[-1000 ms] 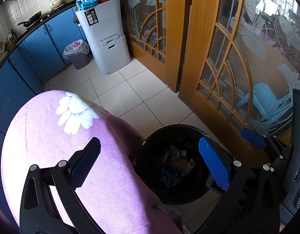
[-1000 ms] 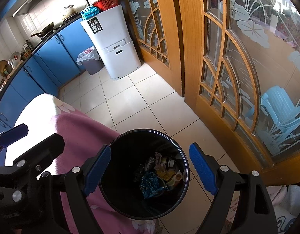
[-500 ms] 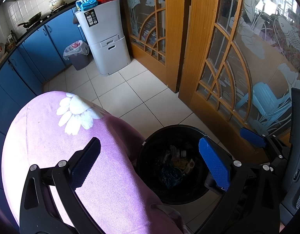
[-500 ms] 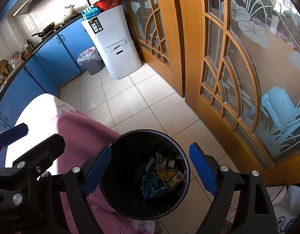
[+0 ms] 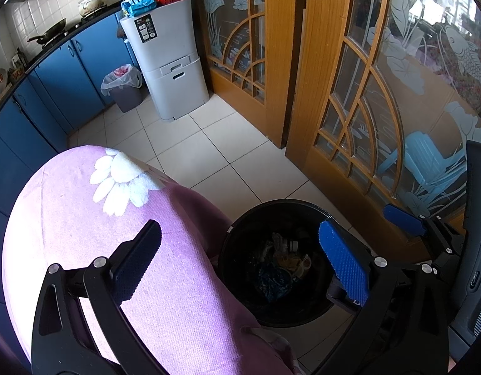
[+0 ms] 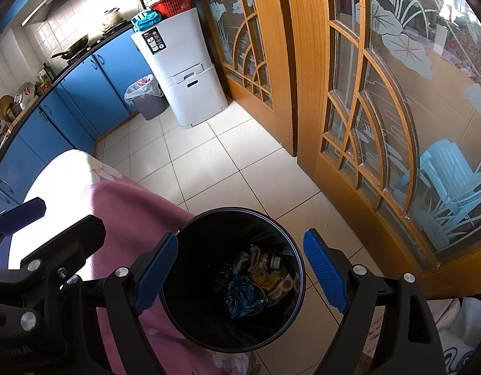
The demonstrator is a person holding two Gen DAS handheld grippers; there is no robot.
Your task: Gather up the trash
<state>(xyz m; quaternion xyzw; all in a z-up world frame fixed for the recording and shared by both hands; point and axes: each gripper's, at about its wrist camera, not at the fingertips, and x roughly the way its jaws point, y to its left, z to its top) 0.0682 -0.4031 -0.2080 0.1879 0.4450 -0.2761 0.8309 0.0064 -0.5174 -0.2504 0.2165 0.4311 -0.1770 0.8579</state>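
A kitchen floor of pale square tiles (image 6: 206, 162) takes up most of both views, bounded on one side by a run of blue cabinets (image 6: 93, 93) under a dark counter and on the other by tall wooden doors (image 6: 343, 100) with frosted glass panes etched with leaves and fish. Against the far end stands a white two-drawer unit (image 6: 184, 72) with a red basket (image 6: 173, 3) on top, and beside it a small grey bin (image 6: 146, 100) lined with a pale bag. Nearer the cameras a pink cloth with white flowers (image 5: 121, 218) covers a rounded surface that fills the lower left of the left wrist view. Just beside the cloth, on the tiles, stands a round black trash can (image 6: 206, 228), and in its bottom lies a jumble of trash (image 6: 259, 278): a crumpled blue wrapper, yellow packets and small round lids. The right gripper (image 6: 240, 268) hangs above the can with its blue-padded jaws spread wide and nothing between them, so that the can's mouth shows in the gap. The left gripper (image 5: 240, 259) is also spread wide and empty, one finger over the pink cloth and the other over the can's rim, with the trash down in the can between and below them.
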